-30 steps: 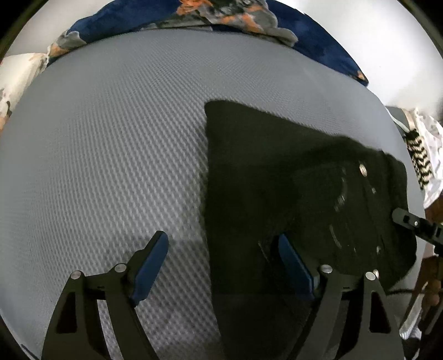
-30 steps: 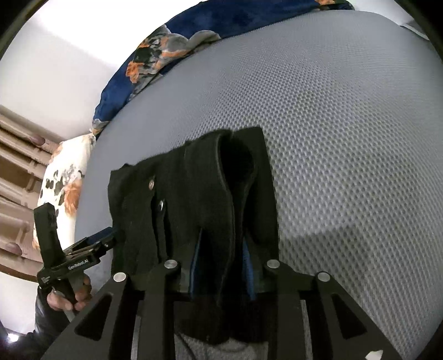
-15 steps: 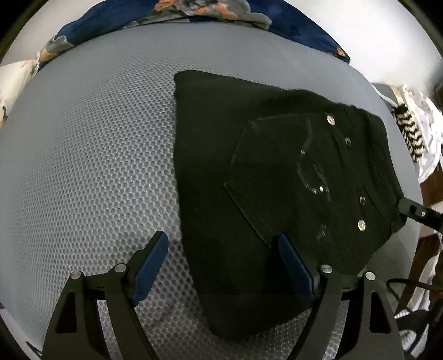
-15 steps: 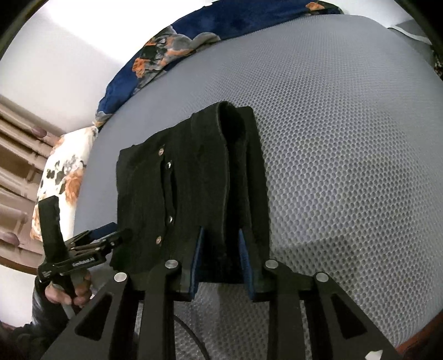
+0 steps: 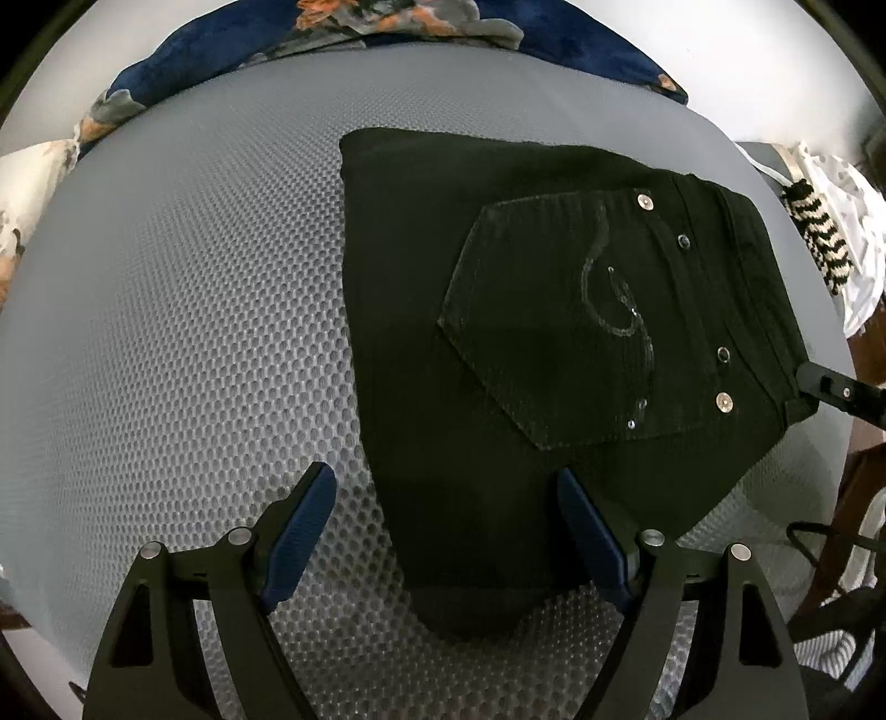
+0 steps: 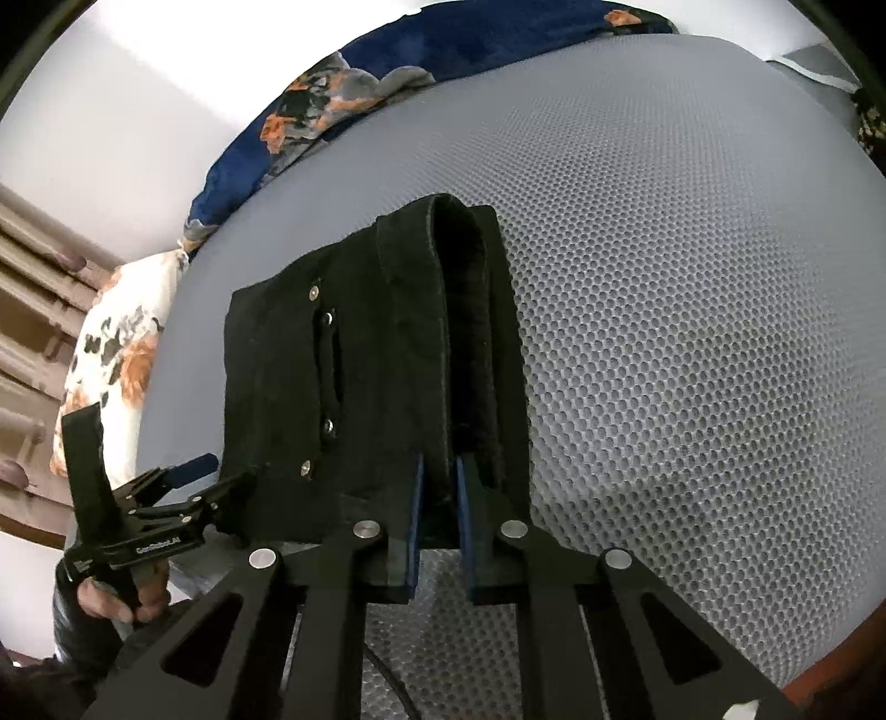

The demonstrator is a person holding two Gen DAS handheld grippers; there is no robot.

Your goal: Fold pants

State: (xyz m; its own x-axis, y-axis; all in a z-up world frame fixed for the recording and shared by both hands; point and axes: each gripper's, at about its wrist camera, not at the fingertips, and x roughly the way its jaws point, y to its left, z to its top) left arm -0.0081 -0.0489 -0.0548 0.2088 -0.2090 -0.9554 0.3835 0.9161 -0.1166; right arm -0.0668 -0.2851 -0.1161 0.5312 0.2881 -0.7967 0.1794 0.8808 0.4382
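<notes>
Black pants (image 5: 498,343) folded on a grey honeycomb-mesh mattress (image 5: 183,332), one tong wide, the other closing on cloth.

The pants lie toward the mattress's near edge; wide bare mesh stretches to the far edge, where a navy floral blanket (image 5: 387,27) is bunched against the white wall. The denim is dark and matte, with a stitched back pocket and metal rivets facing up. The left gripper (image 5: 446,526) stands wide over the near hem, its blue pads clear of the cloth. The right gripper (image 6: 439,487) is narrowing, jaws closing with a raised fold of the pants between them. A floral pillow (image 6: 111,354) sits past the mattress's side edge.
</notes>
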